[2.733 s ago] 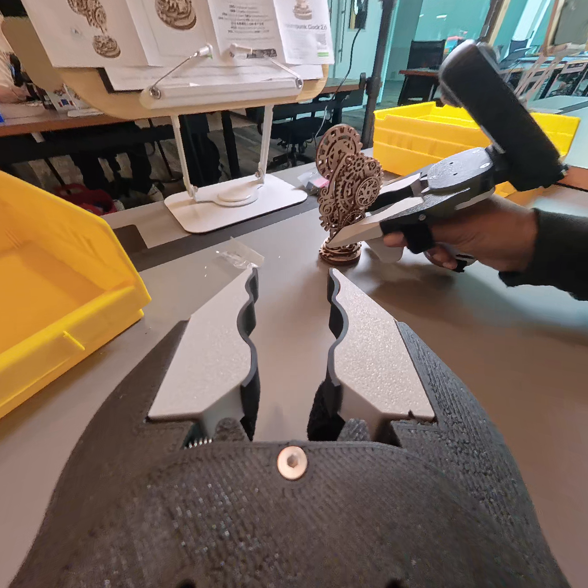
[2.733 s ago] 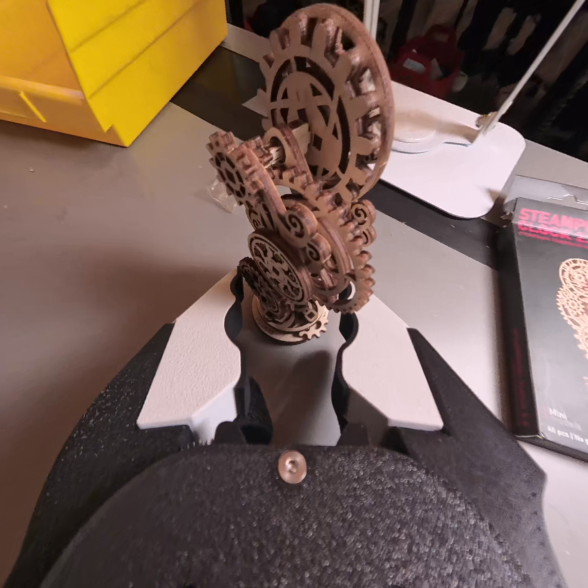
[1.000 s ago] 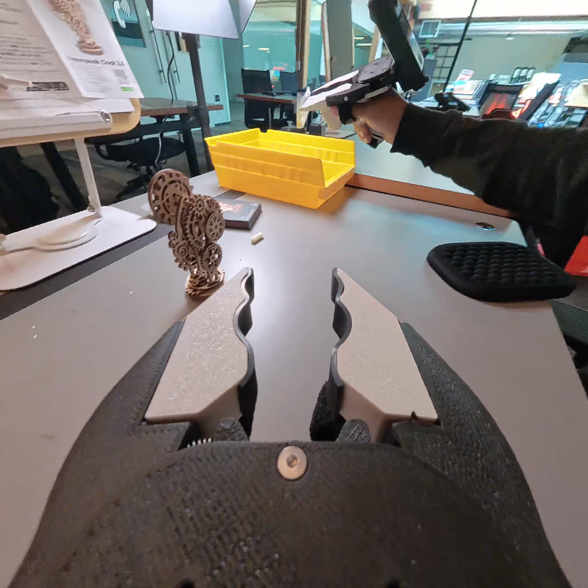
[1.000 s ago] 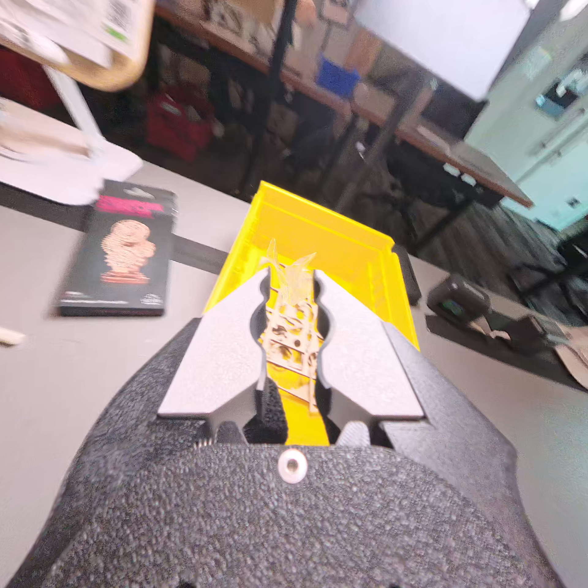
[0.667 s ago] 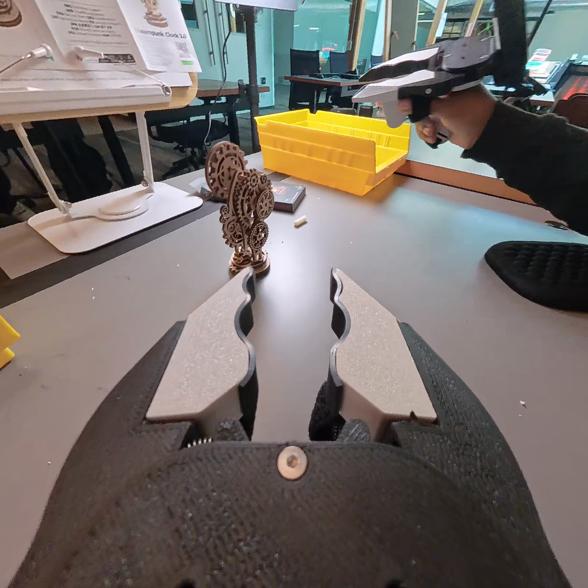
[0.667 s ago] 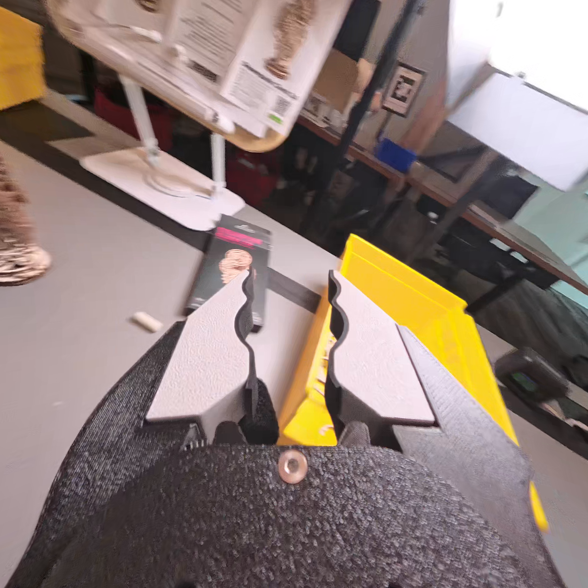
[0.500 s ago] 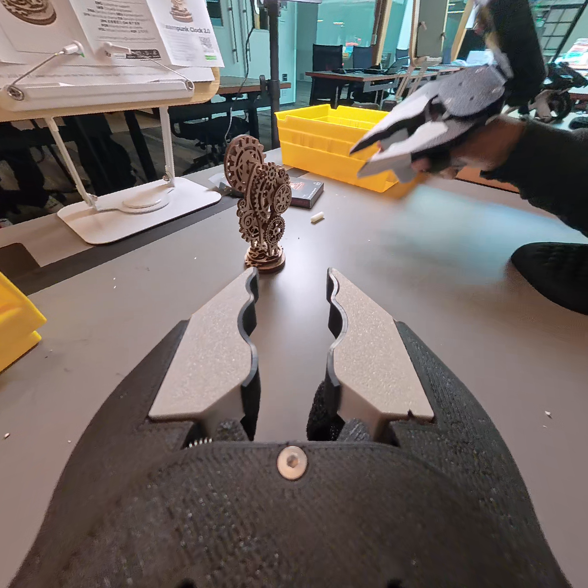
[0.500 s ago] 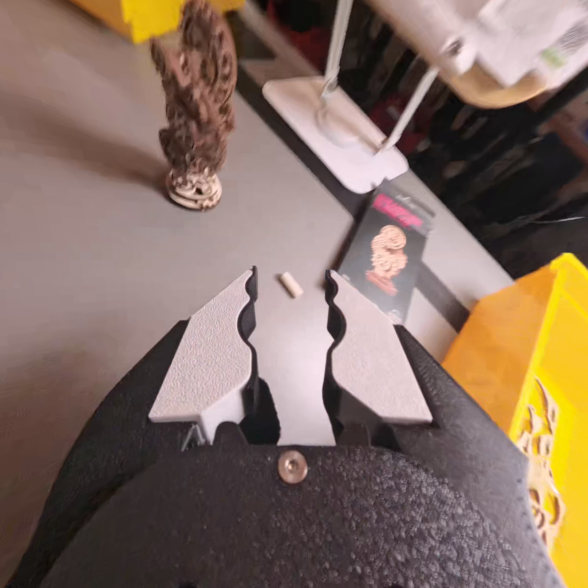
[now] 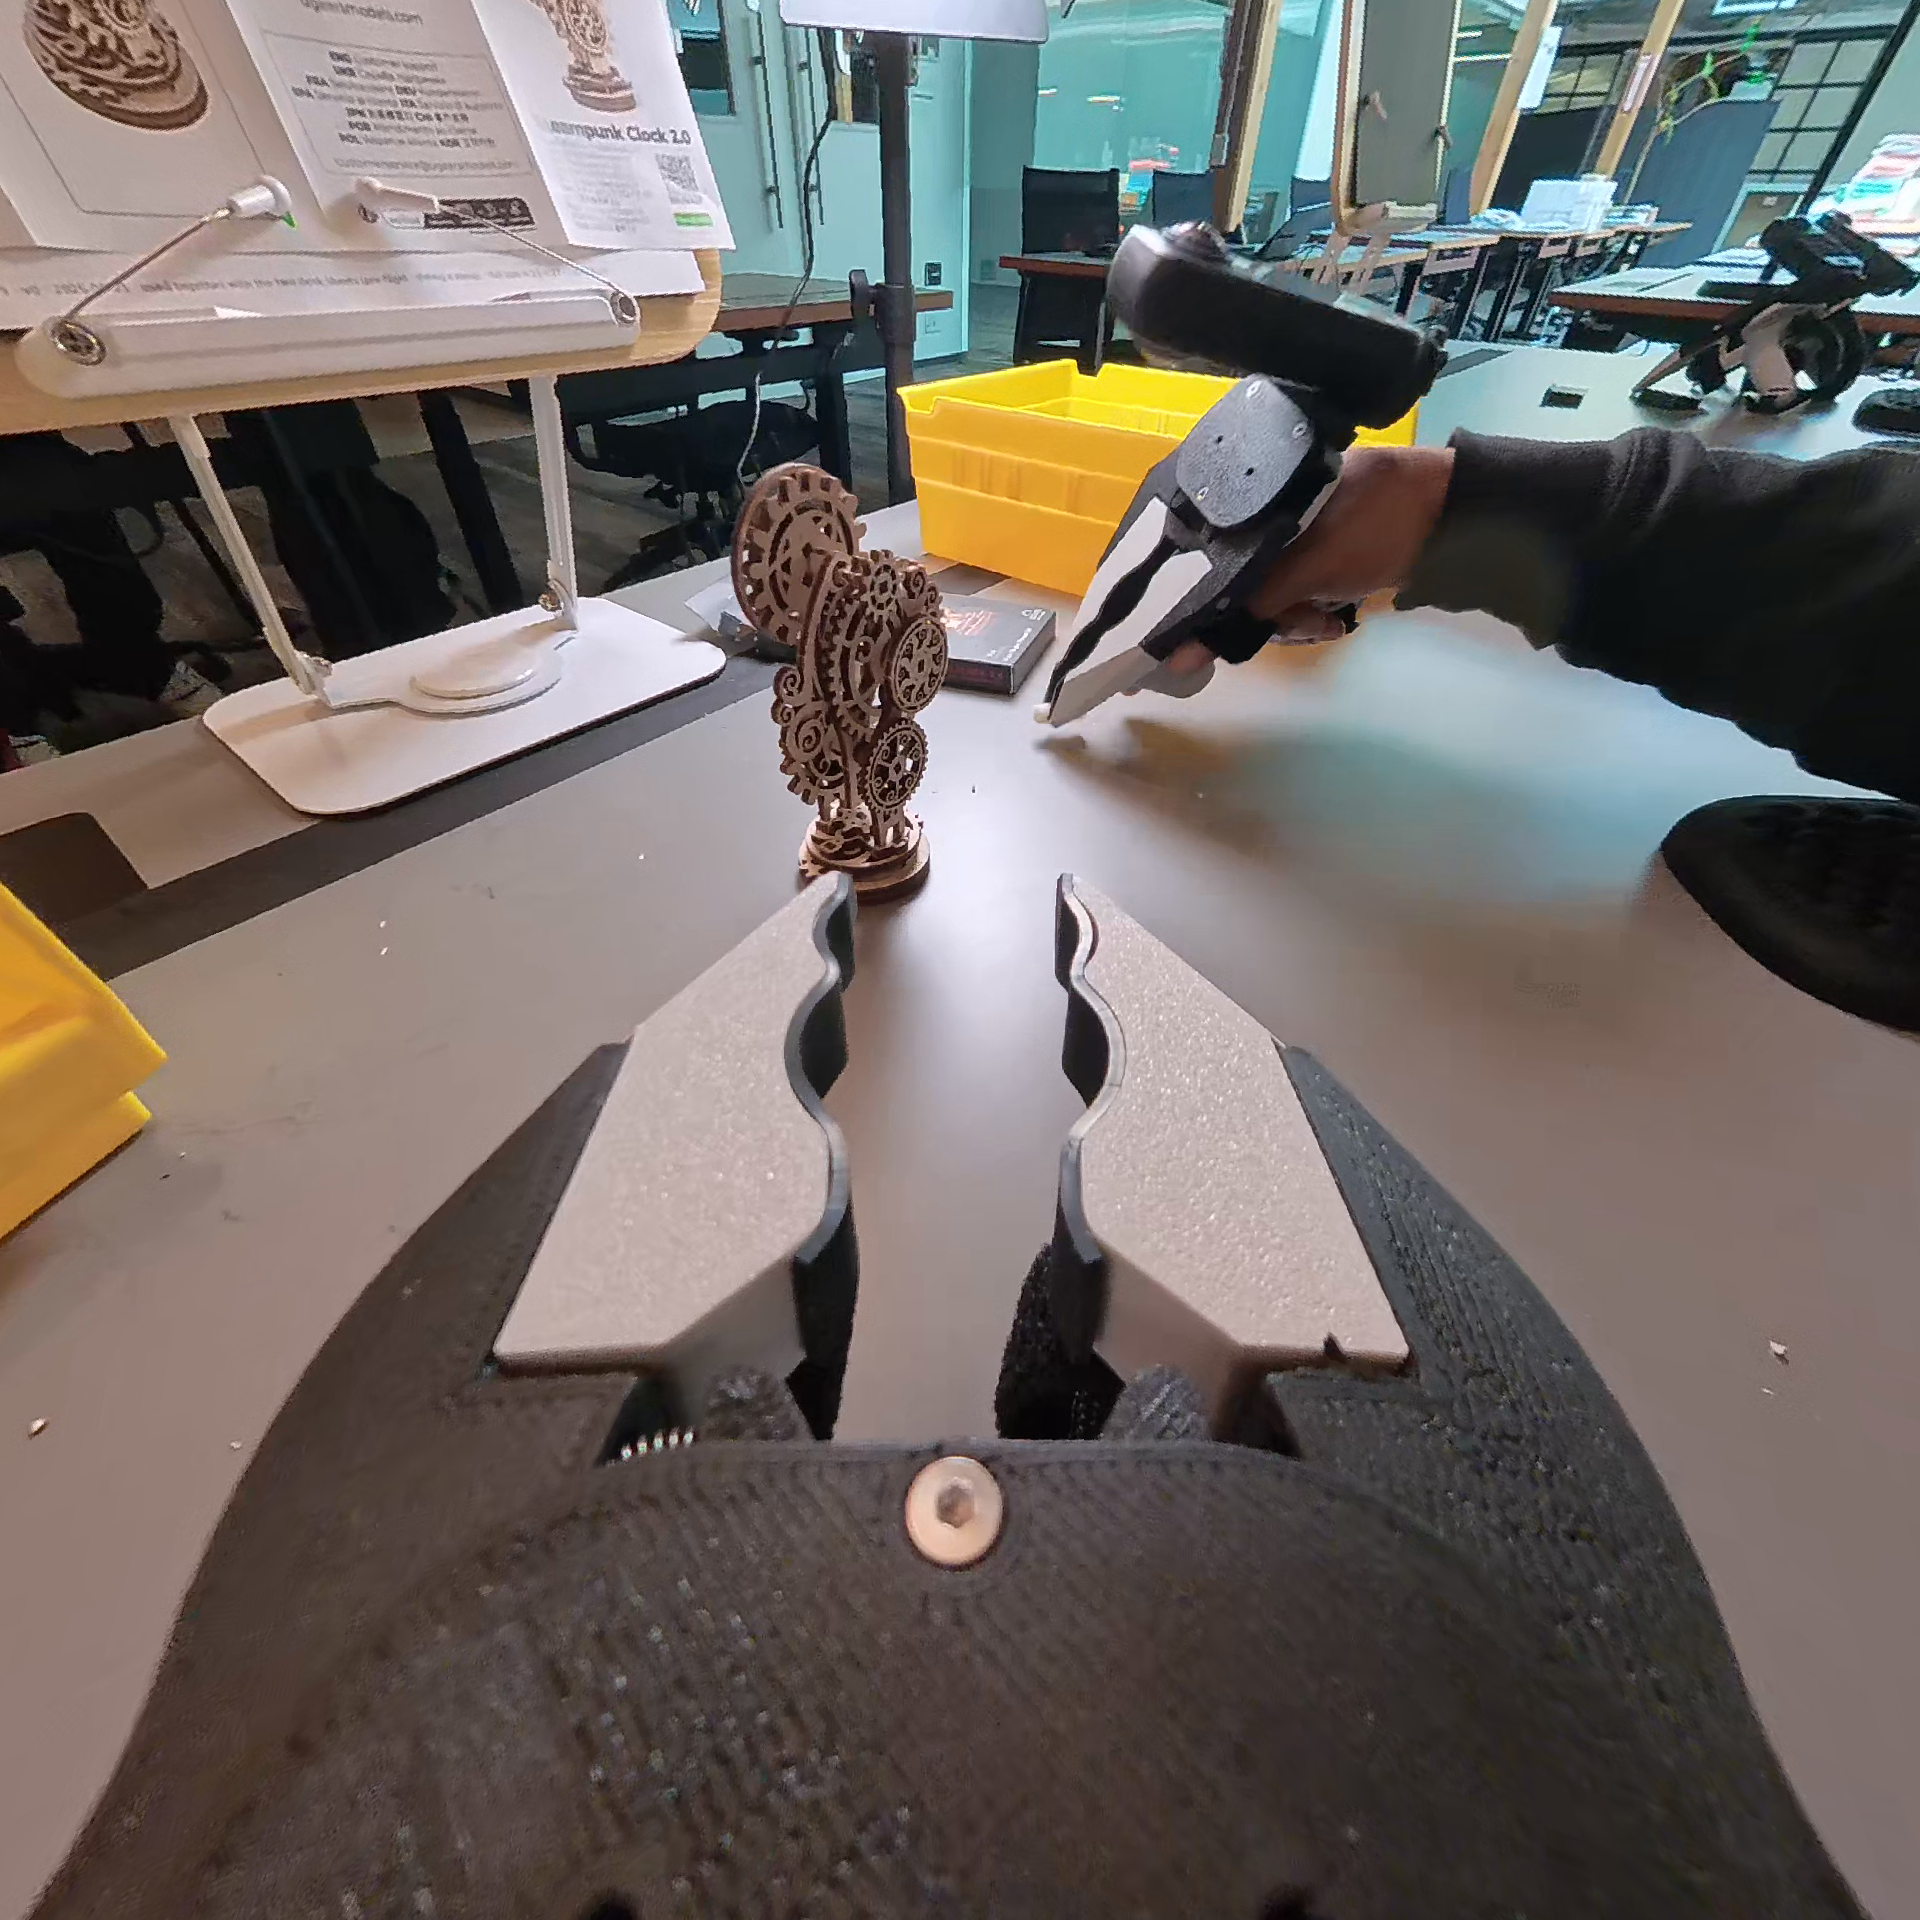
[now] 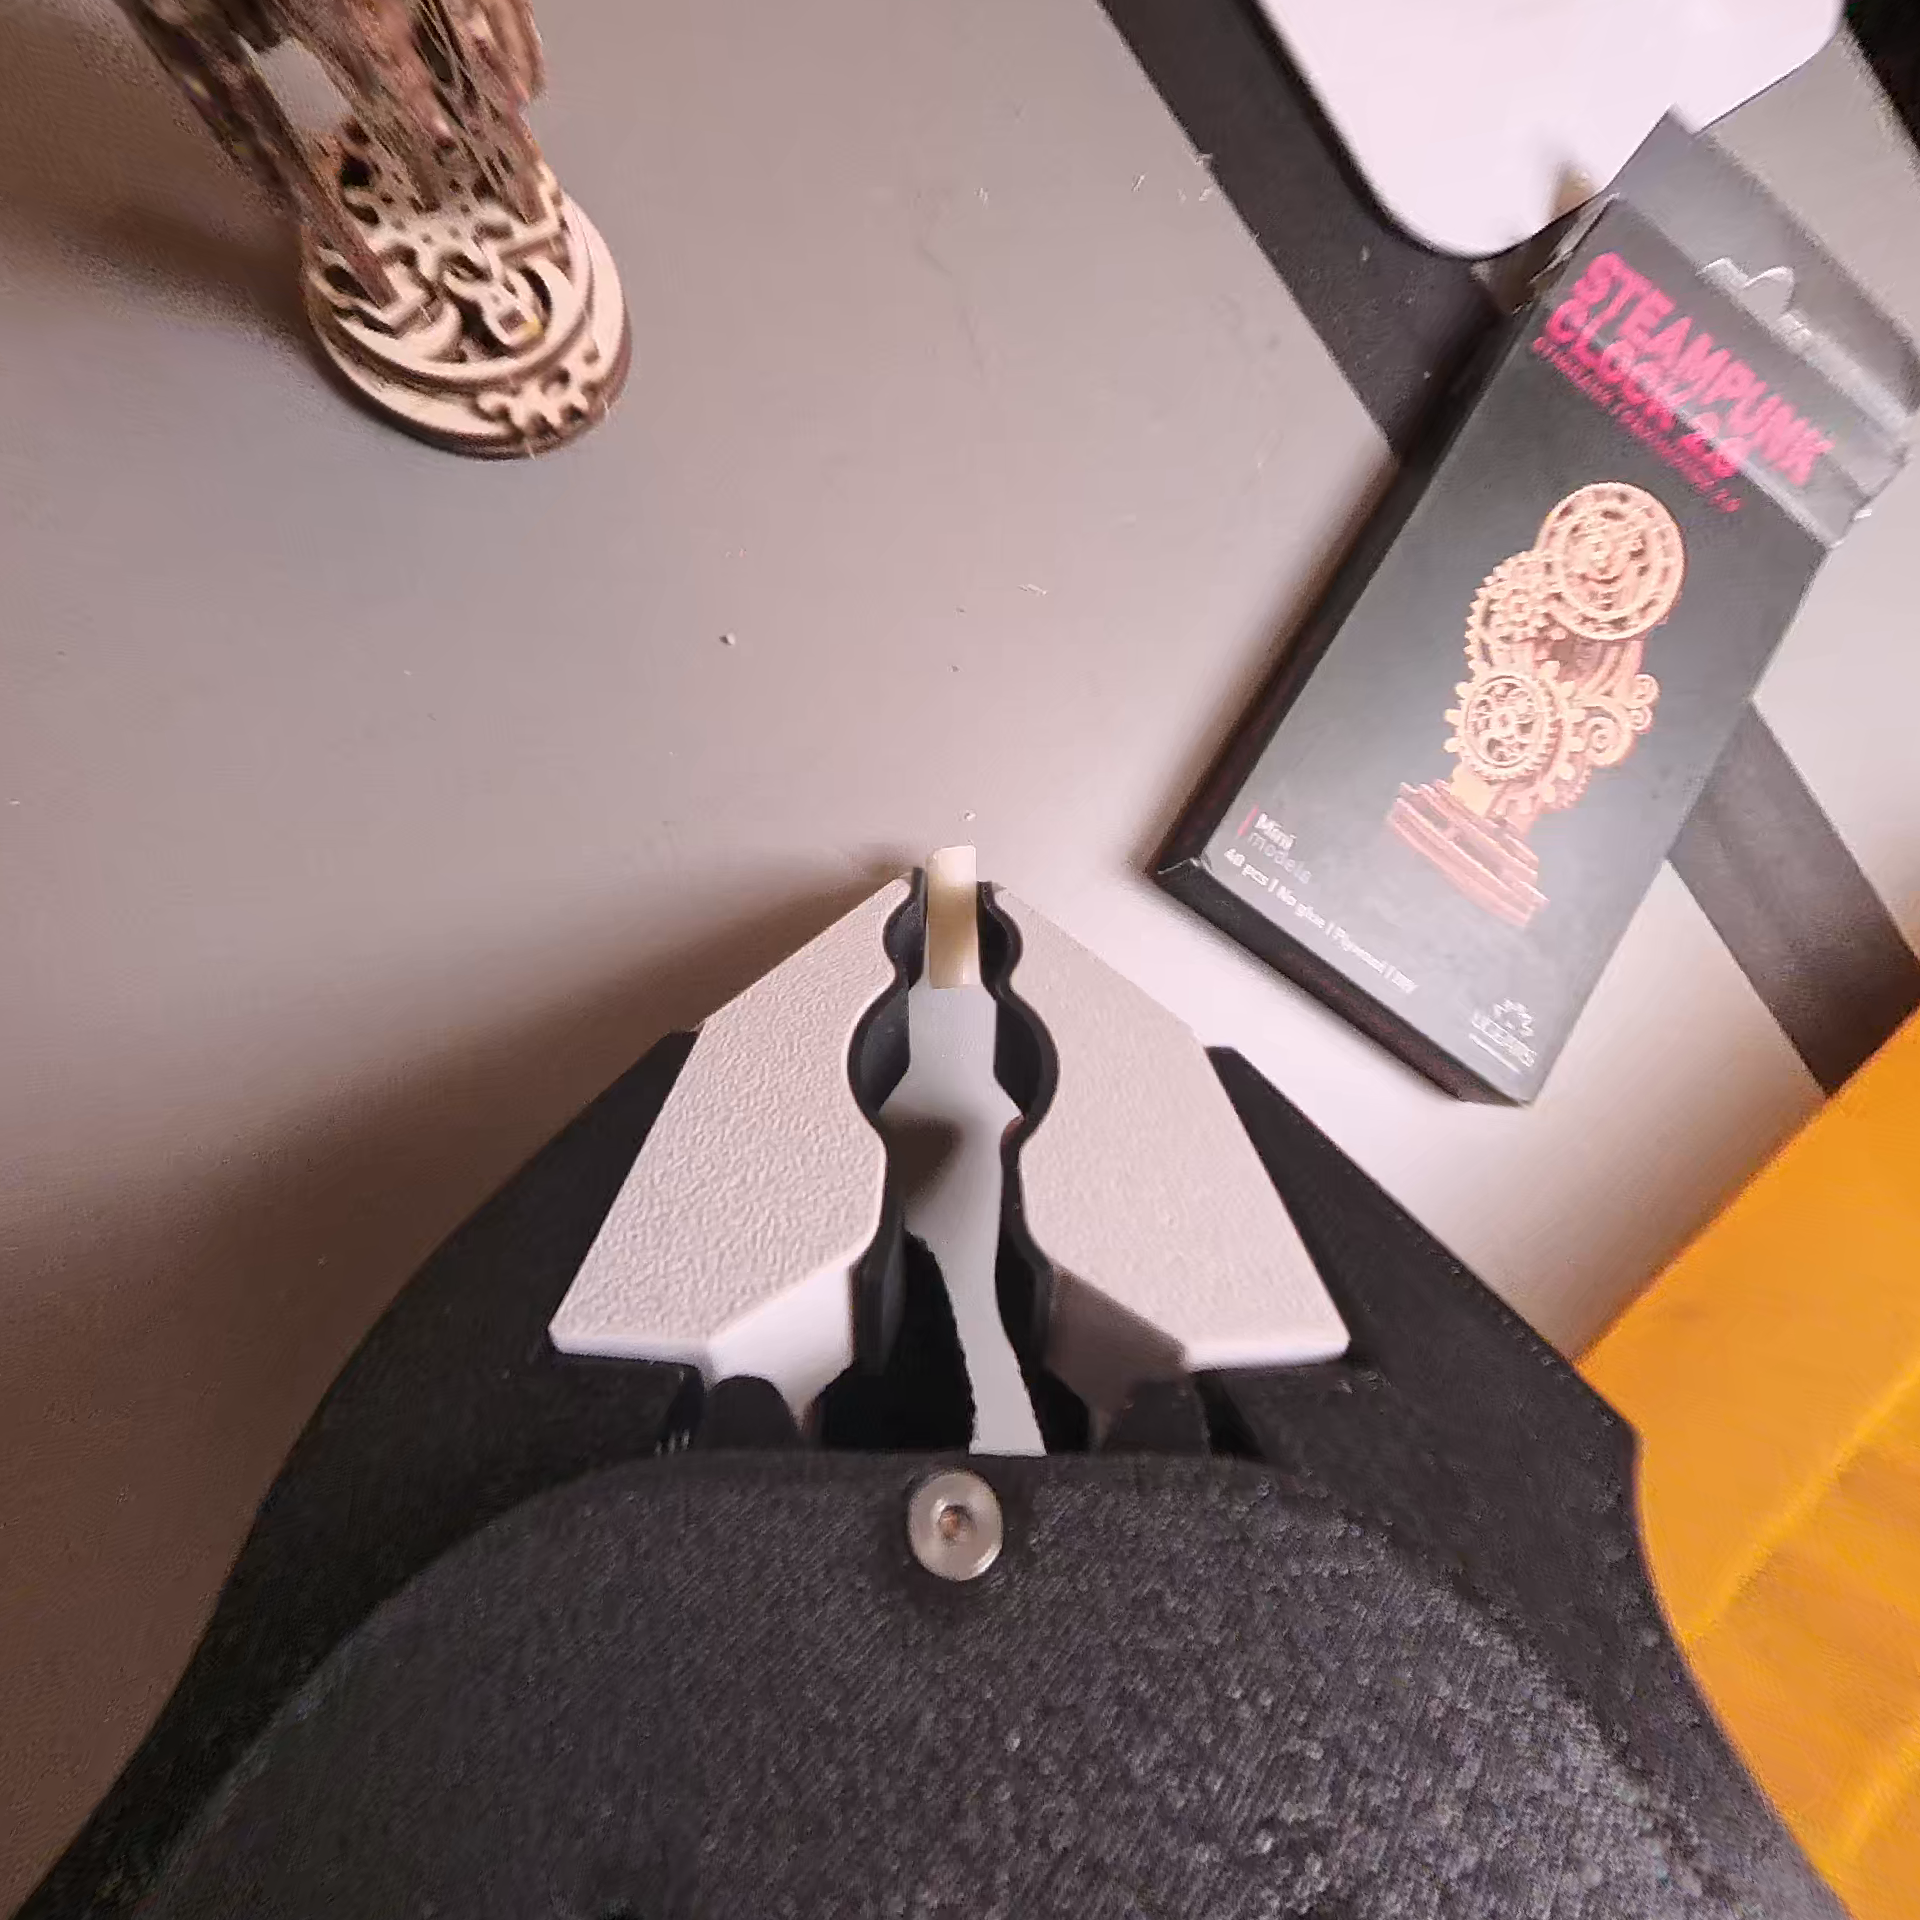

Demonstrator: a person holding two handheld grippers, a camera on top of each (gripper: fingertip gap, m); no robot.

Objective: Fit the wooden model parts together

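Note:
The wooden gear clock model (image 9: 847, 675) stands upright on the grey table (image 9: 1299, 987), just beyond my left gripper's left fingertip; its round base shows in the right wrist view (image 10: 468, 312) at the upper left. My left gripper (image 9: 954, 902) is open and empty, low over the table. My right gripper (image 10: 954, 891) is shut on a small cream stick (image 10: 952, 914), which pokes out past the tips. In the left wrist view the right gripper (image 9: 1051, 715) points down at the table to the right of the model, with the stick's pale end at its tips.
A black model box (image 10: 1538, 748) lies right of my right gripper; it also shows behind the model (image 9: 997, 644). A yellow bin (image 9: 1039, 478) stands behind, another at the left edge (image 9: 52, 1070). A white document stand (image 9: 457, 686) and a black pad (image 9: 1818, 894) flank the work area. The left gripper's tips are roughly 30 cm from the right gripper's.
My right gripper swung from the yellow bin down to the table and shut on the small cream stick that lay there. My left gripper turned back toward the model and narrowed slightly.

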